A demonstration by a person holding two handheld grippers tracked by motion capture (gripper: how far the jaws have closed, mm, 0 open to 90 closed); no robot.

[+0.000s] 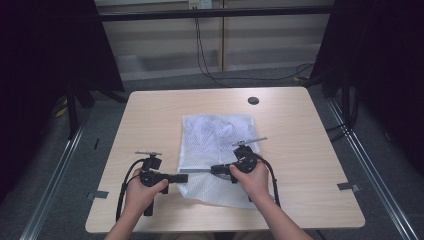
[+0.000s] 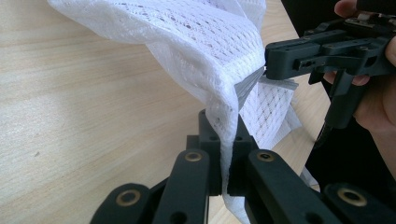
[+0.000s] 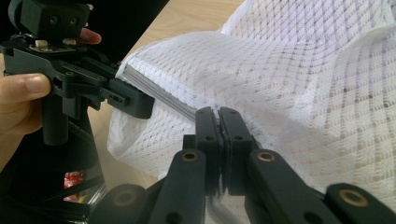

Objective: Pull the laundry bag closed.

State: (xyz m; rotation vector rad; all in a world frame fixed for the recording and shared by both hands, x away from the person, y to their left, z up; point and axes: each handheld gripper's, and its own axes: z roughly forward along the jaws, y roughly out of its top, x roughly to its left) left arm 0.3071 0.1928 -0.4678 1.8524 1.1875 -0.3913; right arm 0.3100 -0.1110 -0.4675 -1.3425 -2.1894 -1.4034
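pinching white mesh laundry bag (image 1: pixel 216 150), grey zipper (image 3: pixel 159 95), pale woodgrain table (image 1: pixel 310 150)

mesh bags: 1 (image 1: pixel 216 150) | tools: 2 (image 1: pixel 184 178) (image 1: pixel 214 170) | tables: 1 (image 1: pixel 150 115) | hands: 2 (image 1: pixel 141 192) (image 1: pixel 256 181)

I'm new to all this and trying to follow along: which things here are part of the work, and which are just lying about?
In use:
- white mesh laundry bag
- its grey zipper strip, stretched between the two grippers
- left gripper, shut on the bag
- right gripper, shut on the bag

Lying about:
- round black disc on the far side of the wooden table
- cables on the floor beyond
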